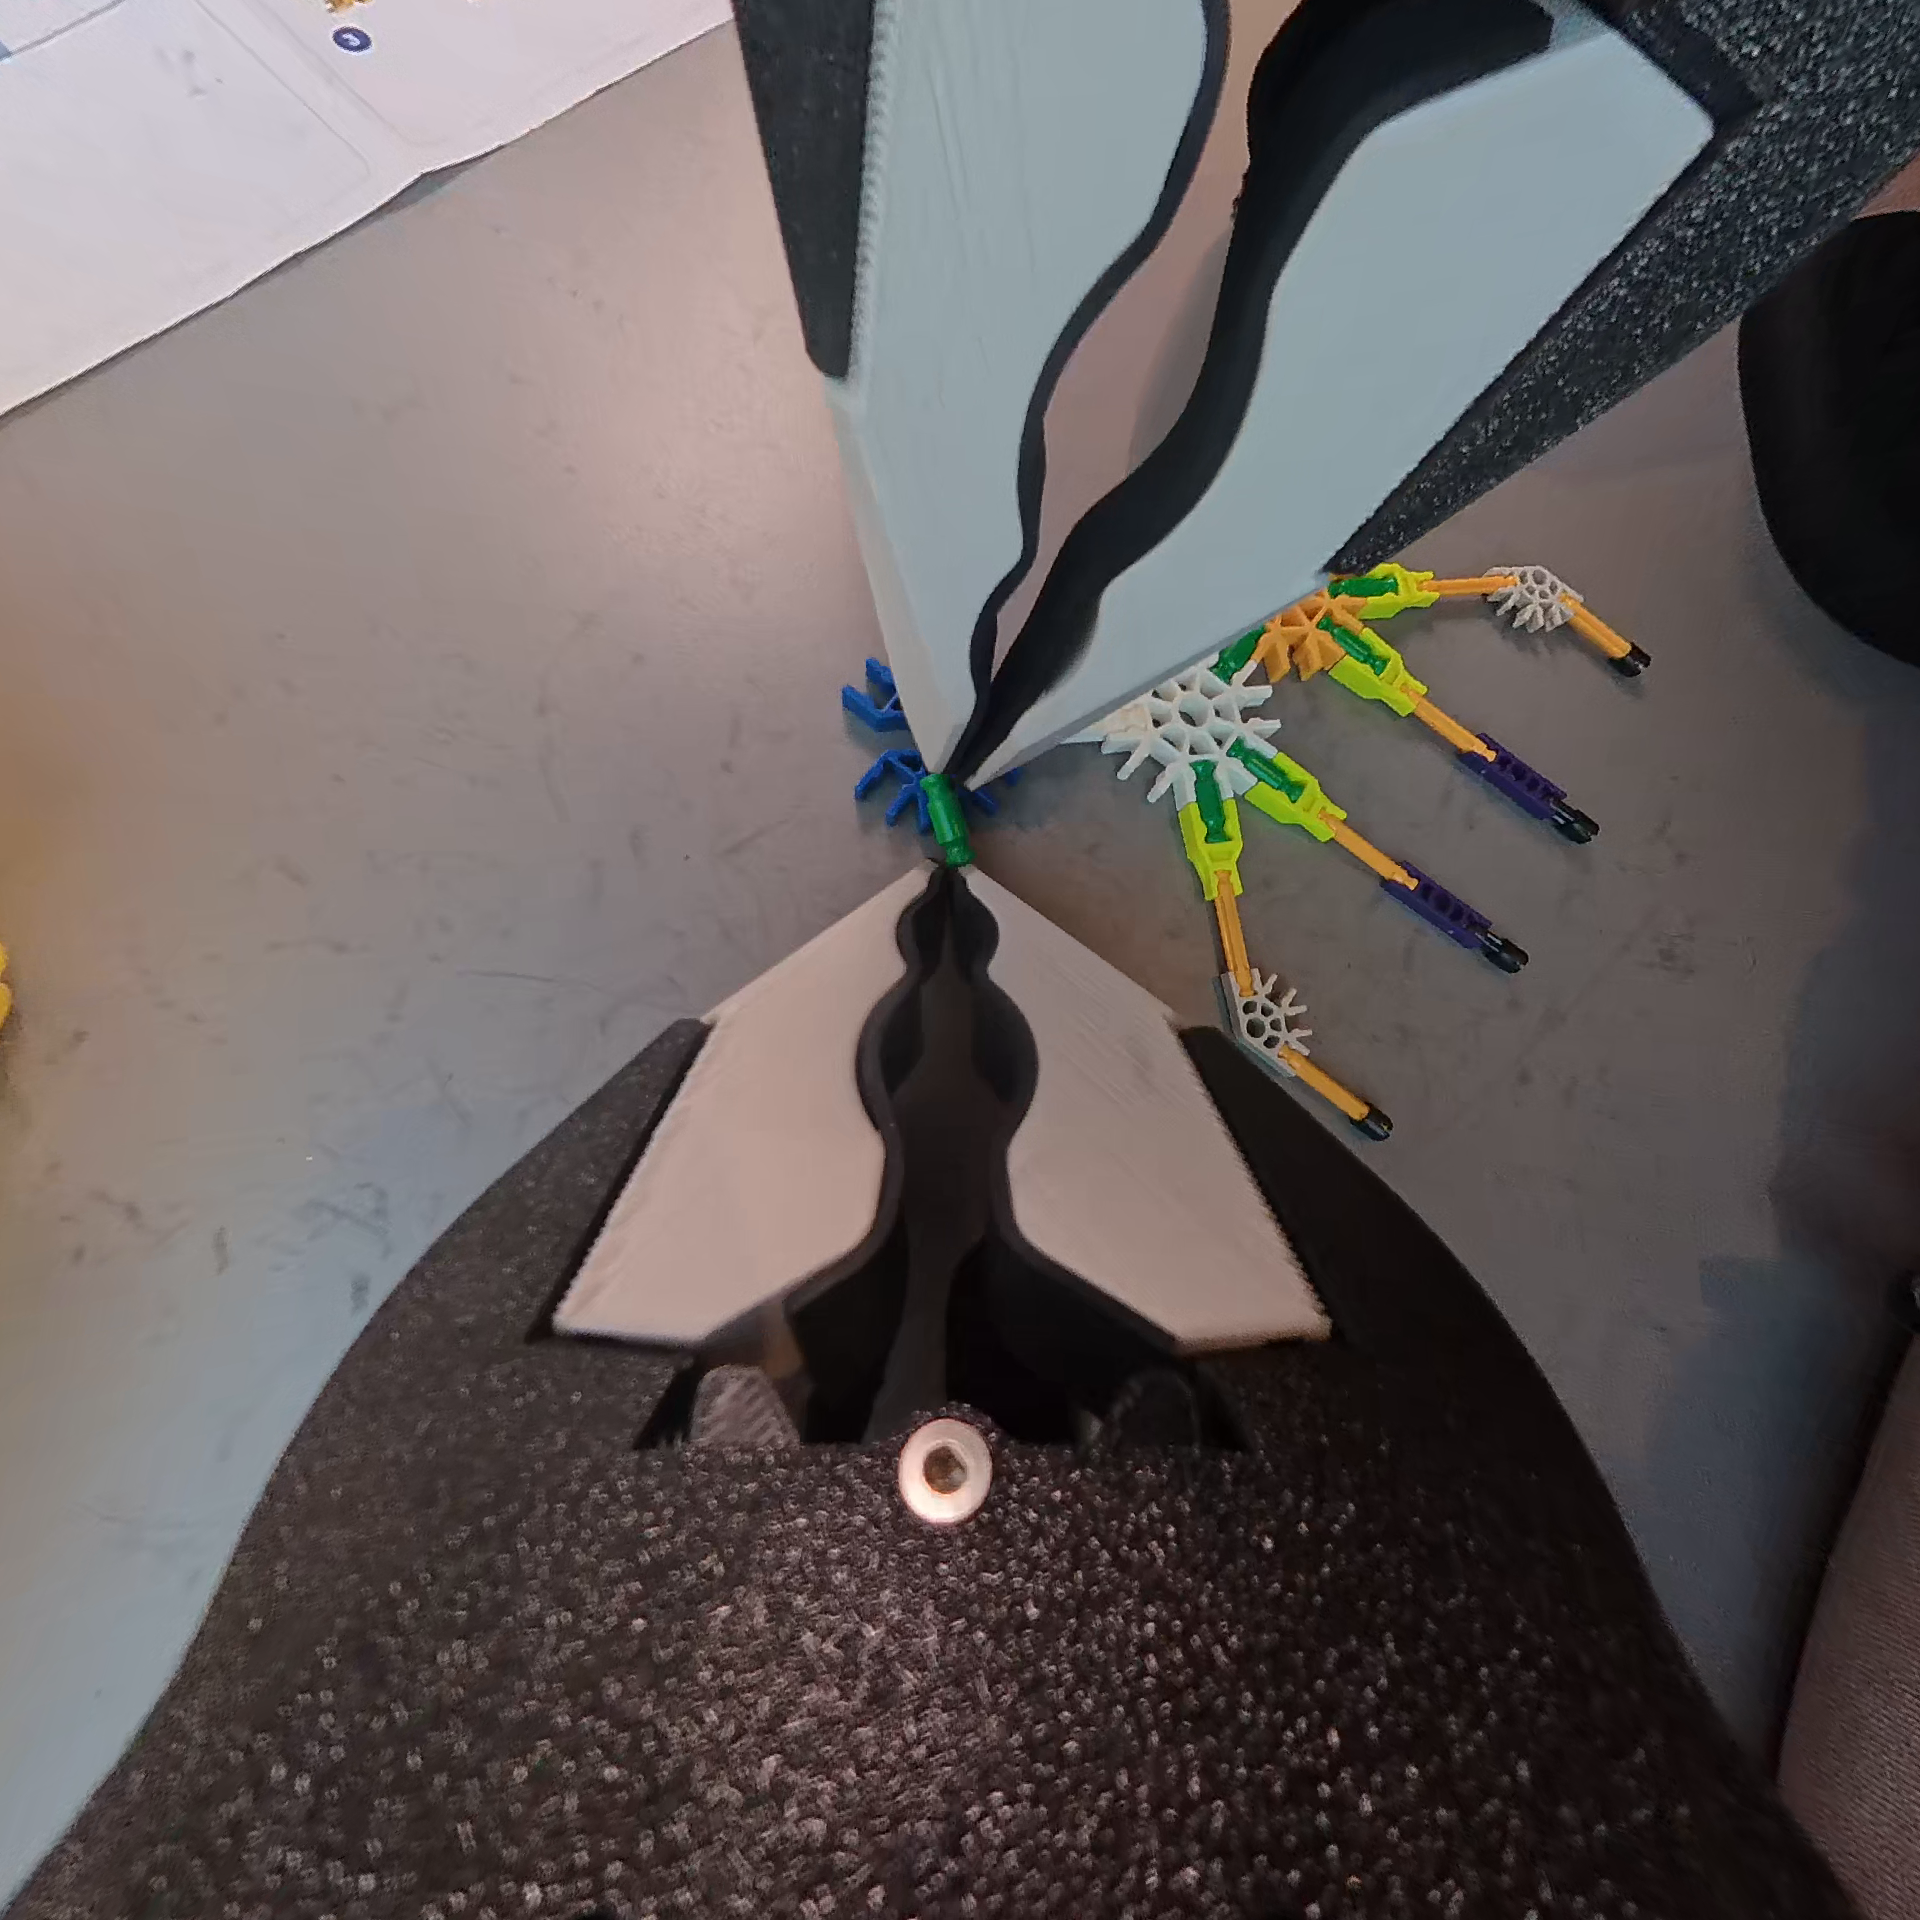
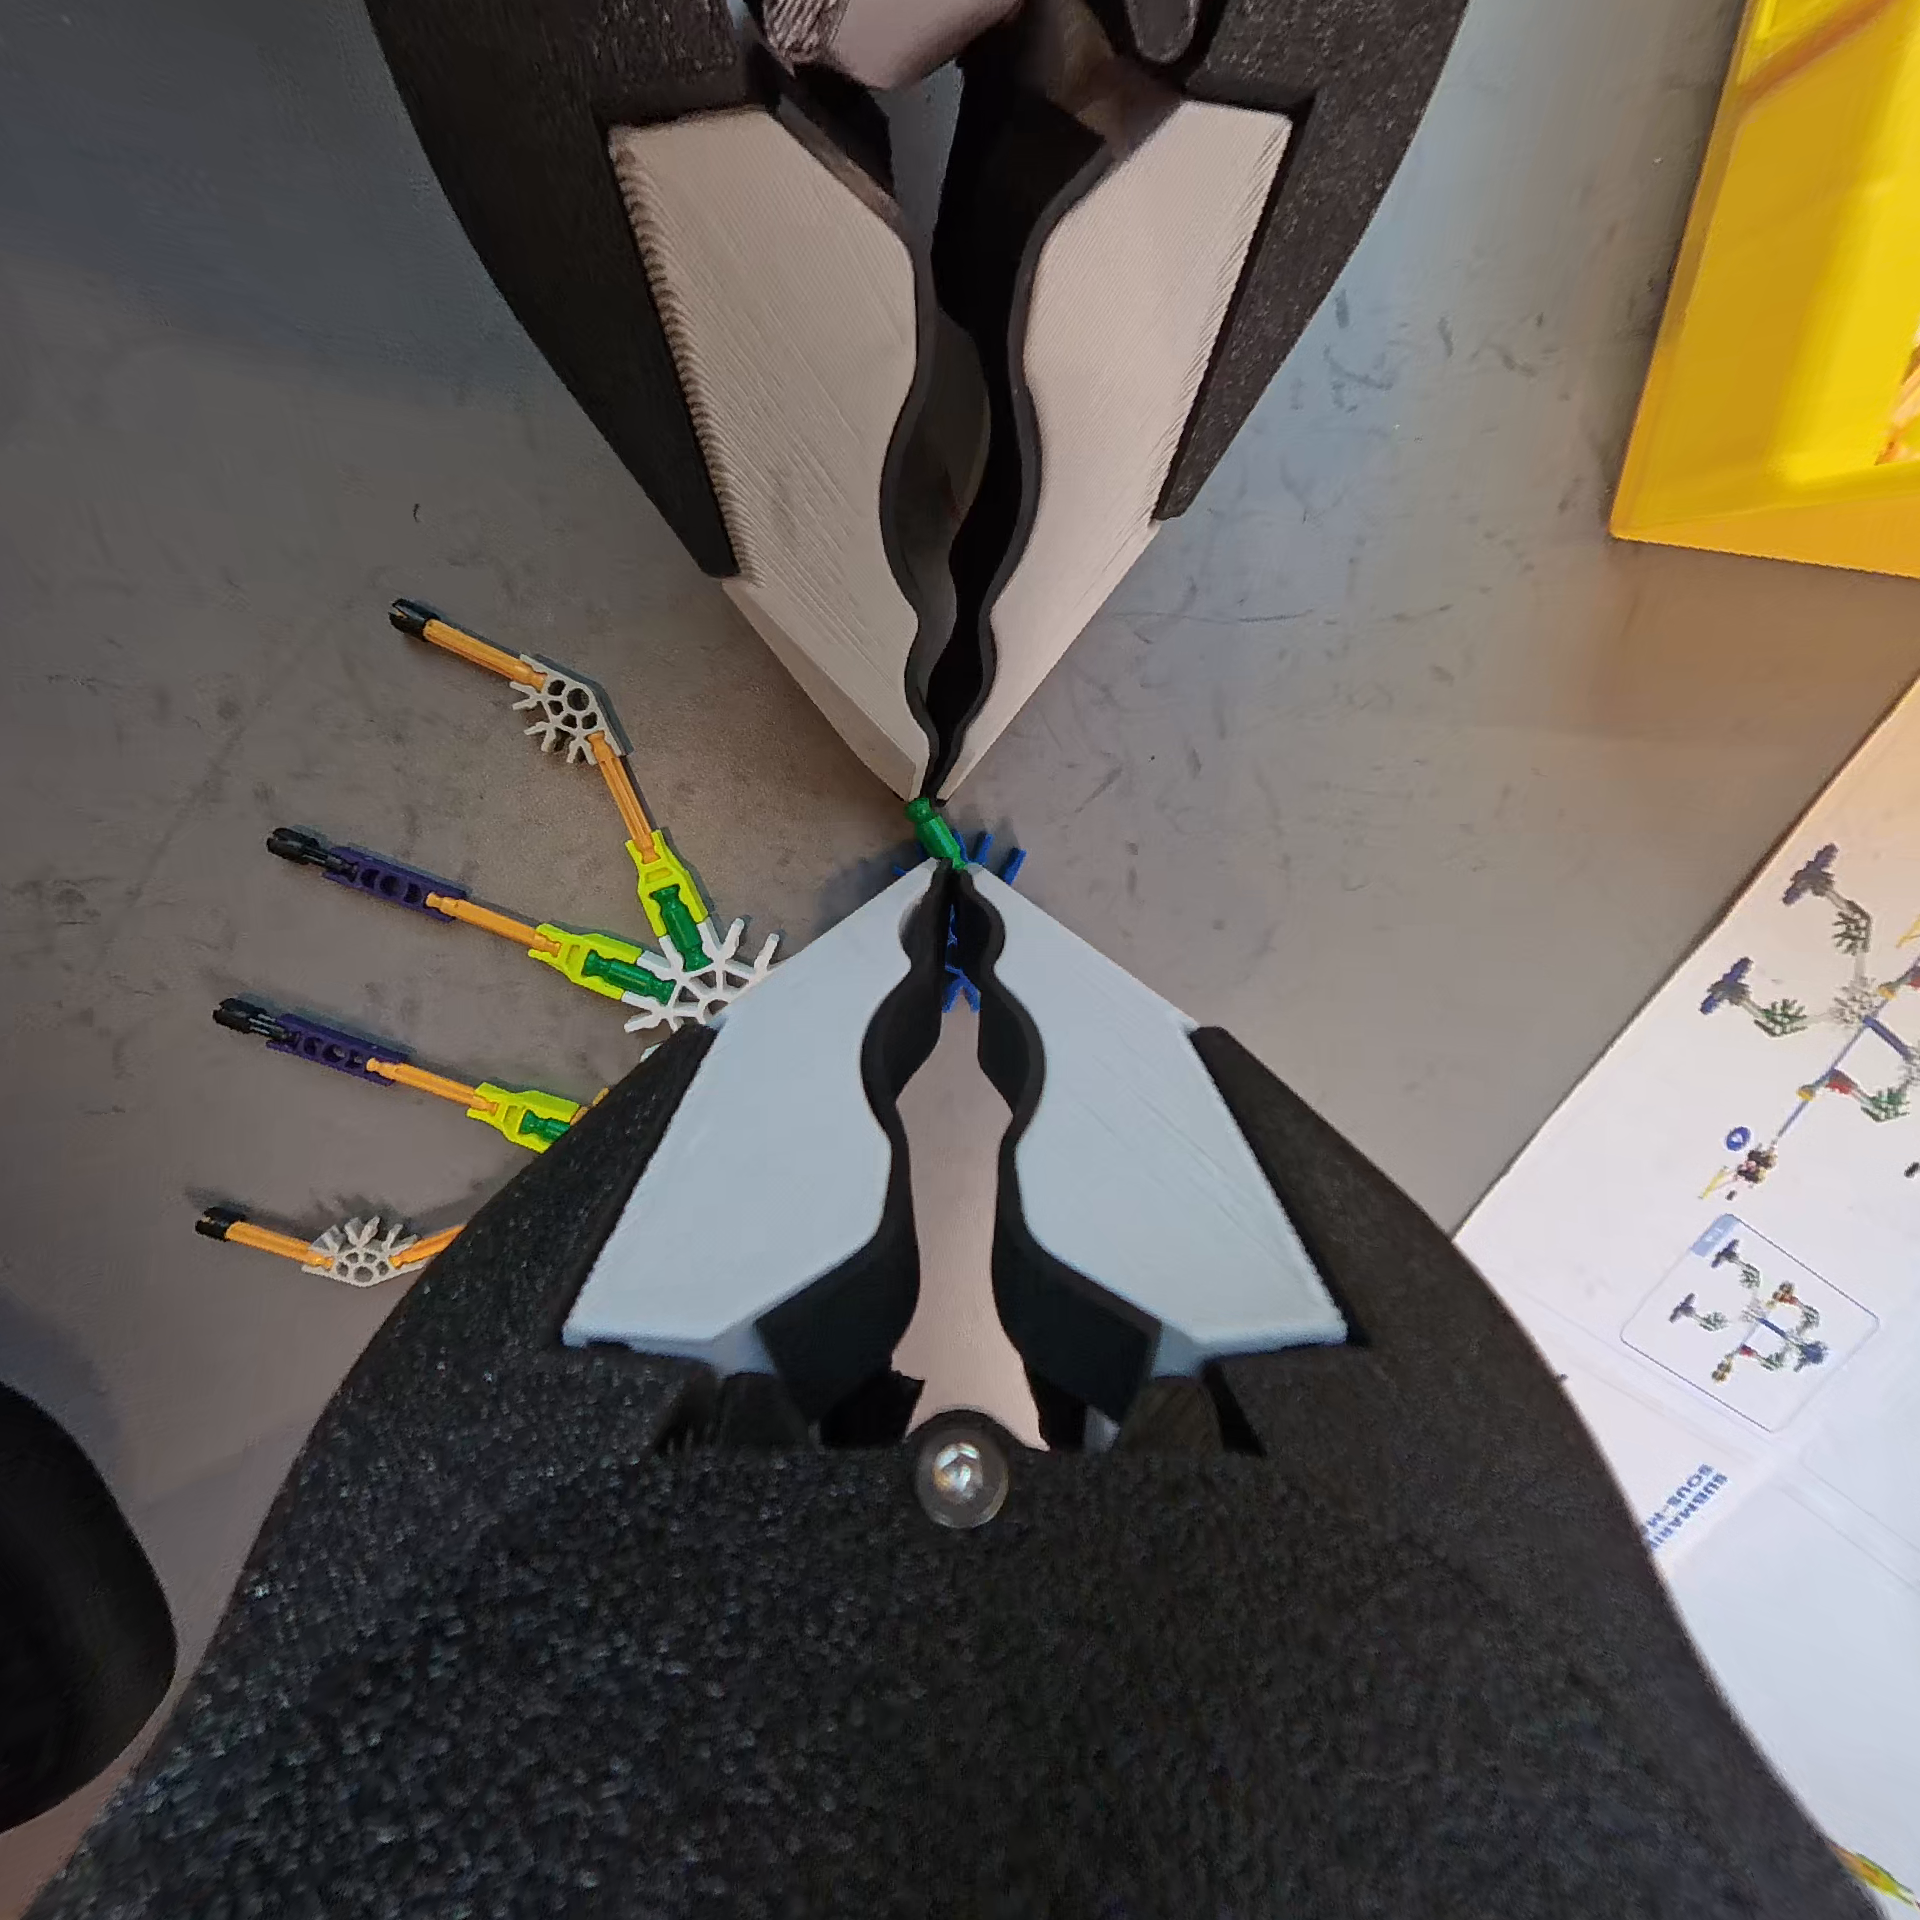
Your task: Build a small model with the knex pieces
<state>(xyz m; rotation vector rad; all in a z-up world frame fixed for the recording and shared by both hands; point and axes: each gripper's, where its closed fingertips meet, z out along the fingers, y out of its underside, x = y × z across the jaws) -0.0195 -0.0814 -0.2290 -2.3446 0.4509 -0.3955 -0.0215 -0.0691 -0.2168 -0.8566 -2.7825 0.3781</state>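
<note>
The left claw and the right claw meet tip to tip over the middle of the grey tabletop. The left claw's jaws are pressed together on one end of a short green rod. The right claw's jaws are closed at the tips on a blue connector, into which the rod's other end appears to run.

Just to the side of the meeting point lies a flat toy assembly: white snowflake-shaped hubs, lime and green links, and orange rods with purple sleeves and black caps, fanned outward. The right claw's body overhangs its nearest hub; contact cannot be determined.

Open tabletop surrounds the tips on the side away from the assembly. A printed instruction sheet lies farther off on that side, well apart from the claws. A yellow box stands beyond it at the frame edge. A dark rounded object sits at the tabletop's border past the assembly.

The tabletop is scuffed and marked.
</note>
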